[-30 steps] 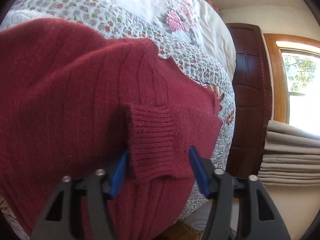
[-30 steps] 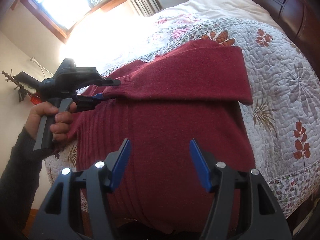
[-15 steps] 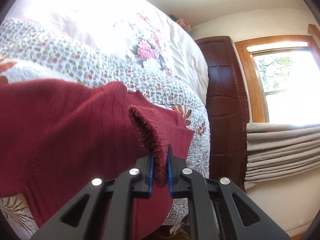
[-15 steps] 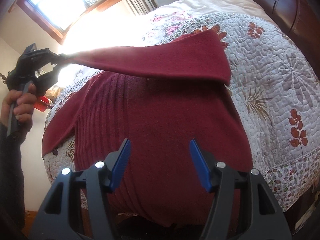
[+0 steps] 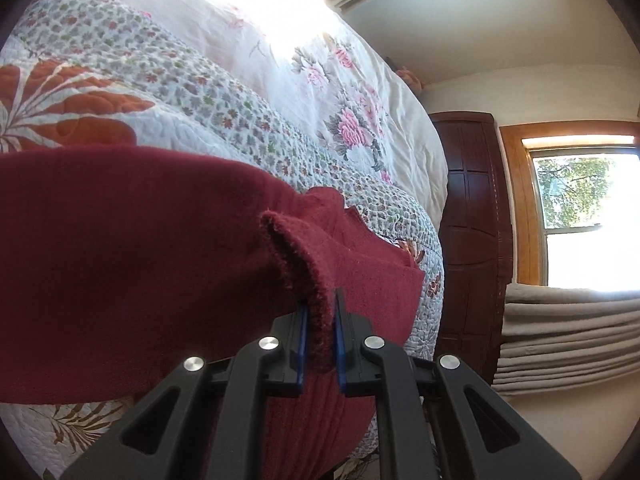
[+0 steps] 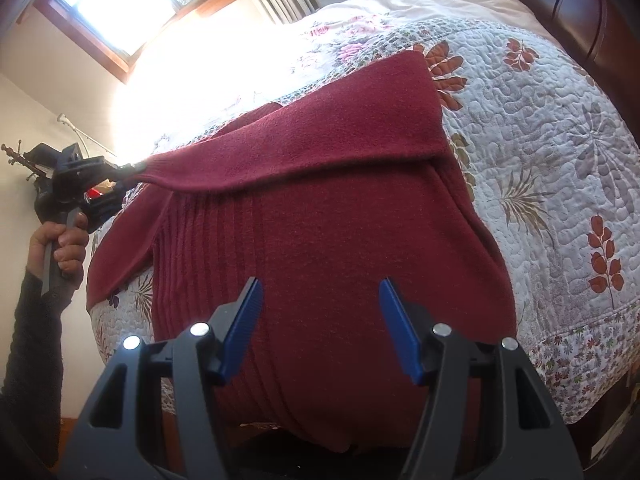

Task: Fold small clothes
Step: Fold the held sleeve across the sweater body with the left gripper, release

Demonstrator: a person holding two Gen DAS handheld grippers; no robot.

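Note:
A dark red knit sweater (image 6: 328, 240) lies spread on a floral quilt (image 6: 540, 152) on a bed. One sleeve (image 6: 320, 140) is folded across its chest, and its ribbed cuff (image 5: 316, 280) is pinched in my left gripper (image 5: 320, 312), which is shut on it. In the right wrist view the left gripper (image 6: 128, 172) holds that cuff stretched out past the sweater's left side, a hand (image 6: 60, 240) on its handle. My right gripper (image 6: 320, 292) hovers open over the sweater's lower body with nothing between its fingers.
A dark wooden headboard (image 6: 580, 4) runs along the bed's far right. A pale flowered duvet (image 5: 320, 60) covers the bed's far end. A dark wardrobe (image 5: 472, 232), bright windows (image 5: 584, 216) and stacked grey blinds (image 5: 568, 340) stand beyond the bed. The other sleeve (image 6: 120, 252) hangs at the bed's left edge.
My left gripper closed on the sleeve cuff, lifted it and pulled it out to the left, then lowered it a little. The right gripper stayed open in place.

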